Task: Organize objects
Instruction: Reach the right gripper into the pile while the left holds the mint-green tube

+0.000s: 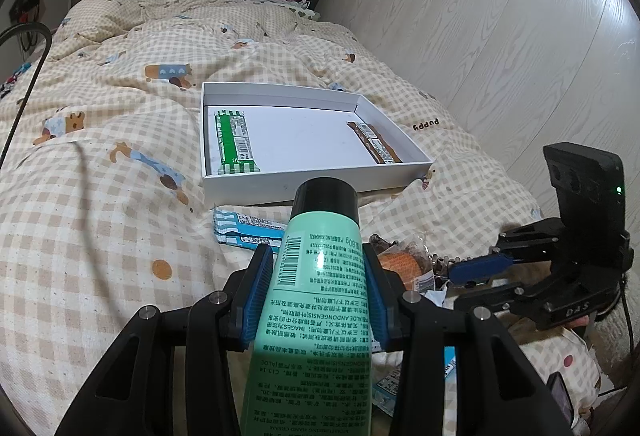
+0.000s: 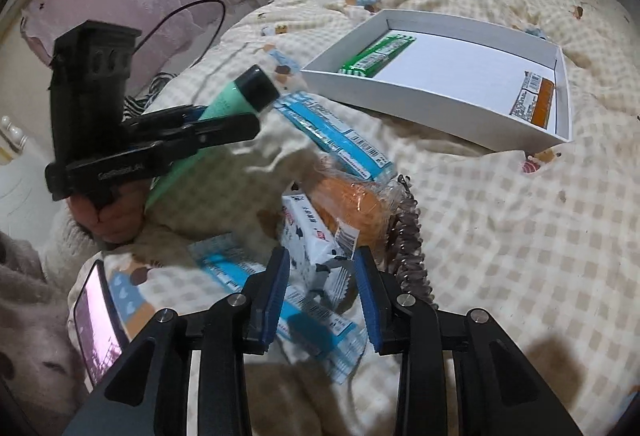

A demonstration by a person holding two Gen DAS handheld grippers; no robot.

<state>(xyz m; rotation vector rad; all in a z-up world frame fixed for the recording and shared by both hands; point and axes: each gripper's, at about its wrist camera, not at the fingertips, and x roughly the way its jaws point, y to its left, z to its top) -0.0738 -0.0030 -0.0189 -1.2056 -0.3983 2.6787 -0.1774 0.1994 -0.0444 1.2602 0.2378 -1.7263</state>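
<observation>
- Gripping the green hand-cream tube (image 1: 320,276), the left gripper's (image 1: 316,294) jaws could let its smooth body slide out.
- Half-closed, the right gripper's (image 2: 320,296) jaws straddle the white cow-print packet (image 2: 316,248), lower centre; whether they pinch it I cannot tell, and they could crush it.

The right tongs (image 2: 320,276) straddle a white cow-print packet (image 2: 310,240) on the bed (image 2: 500,236), beside an orange wrapped bun (image 2: 352,204). The left tongs (image 2: 224,116) hold a mint tube (image 2: 236,94) near the white tray (image 2: 400,98).
</observation>
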